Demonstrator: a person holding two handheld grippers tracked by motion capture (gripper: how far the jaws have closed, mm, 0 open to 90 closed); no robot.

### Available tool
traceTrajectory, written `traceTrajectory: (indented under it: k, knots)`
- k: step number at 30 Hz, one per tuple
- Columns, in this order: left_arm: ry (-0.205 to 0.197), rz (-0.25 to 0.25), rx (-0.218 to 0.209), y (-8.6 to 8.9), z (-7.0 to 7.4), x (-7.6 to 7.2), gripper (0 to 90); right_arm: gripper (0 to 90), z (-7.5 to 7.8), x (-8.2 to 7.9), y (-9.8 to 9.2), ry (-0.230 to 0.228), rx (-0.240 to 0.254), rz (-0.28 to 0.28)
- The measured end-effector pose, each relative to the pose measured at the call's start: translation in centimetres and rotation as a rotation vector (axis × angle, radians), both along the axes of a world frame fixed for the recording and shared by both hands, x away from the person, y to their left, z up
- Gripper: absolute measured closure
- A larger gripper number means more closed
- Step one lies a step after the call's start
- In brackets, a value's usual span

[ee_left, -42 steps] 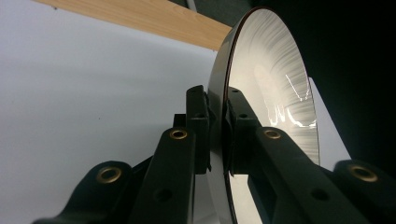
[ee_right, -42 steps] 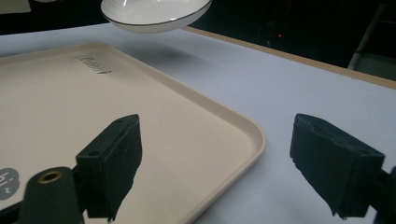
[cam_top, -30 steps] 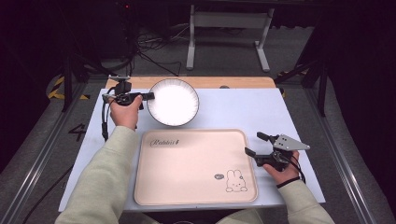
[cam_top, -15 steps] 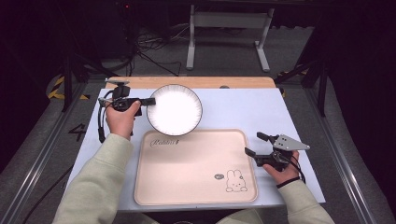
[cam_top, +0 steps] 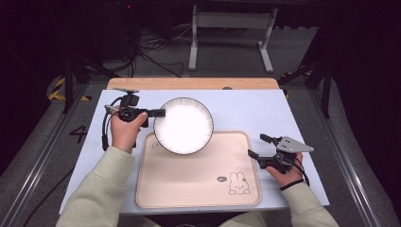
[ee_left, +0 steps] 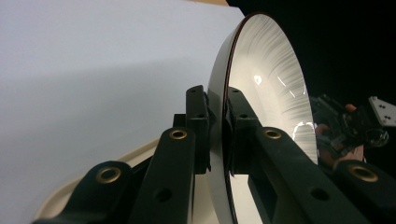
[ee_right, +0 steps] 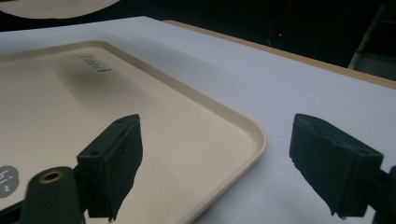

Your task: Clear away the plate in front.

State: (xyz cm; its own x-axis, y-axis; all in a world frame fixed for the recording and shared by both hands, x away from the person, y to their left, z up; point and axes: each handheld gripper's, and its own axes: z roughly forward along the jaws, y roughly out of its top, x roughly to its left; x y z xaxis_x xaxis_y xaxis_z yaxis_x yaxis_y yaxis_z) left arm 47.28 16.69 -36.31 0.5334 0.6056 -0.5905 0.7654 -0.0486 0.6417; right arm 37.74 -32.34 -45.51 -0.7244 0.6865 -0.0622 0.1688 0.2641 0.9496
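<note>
At the bottom of the high view lies 1 beige tray (cam_top: 189, 189) with a rabbit drawing (cam_top: 238, 183) near its lower right corner; the tray's bare surface takes up the lower centre of the frame. At the lower right, just off the tray's right edge, the right gripper (cam_top: 257, 147) hangs low over the pale tabletop (cam_top: 246, 111). Its jaws stand wide apart with nothing between them, and in the right gripper view they straddle the tray's rounded corner (ee_right: 254, 133).

Farther up, at centre left, the left gripper (cam_top: 160, 112) has its jaws clamped on the rim of 1 white plate (cam_top: 183, 126); the left gripper view shows the pads pressed on either side of that rim (ee_left: 224, 126). The plate hangs over the tray's upper left corner, partly over the tabletop, and appears lifted rather than resting.

By my reading, the plate is picked up and brought to the tray's edge; what remains is to carry it farther over the tray, lower it flat and let go.

Count: 1 plate, 1 tray, 2 grippers.
</note>
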Motion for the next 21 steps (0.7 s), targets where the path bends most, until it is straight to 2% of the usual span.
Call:
traceTrajectory:
  k: [4,6,10,16,17,21]
  knots:
    - [-0.014,-0.037,0.020,-1.1,0.3,-0.6,82.2,17.6,0.0,0.0,0.0,0.000,0.000,0.000]
    - [-0.014,-0.046,0.018,-1.3,0.3,-0.7,82.2,17.6,0.0,0.0,0.0,0.000,0.000,0.001]
    - [-0.015,-0.099,0.006,-2.0,0.6,-1.4,82.3,17.6,0.0,0.0,0.0,0.000,0.003,0.002]
    - [-0.025,-0.123,-0.007,-2.3,0.3,-2.2,82.2,17.6,0.0,0.0,0.0,0.000,0.003,0.002]
    - [-0.014,-0.129,-0.015,-2.4,0.3,-2.3,82.3,17.6,0.0,0.0,0.0,0.000,0.003,0.002]
    - [-0.020,-0.142,-0.004,-2.5,0.4,-2.6,82.3,17.6,0.0,0.0,0.0,-0.001,0.000,0.004]
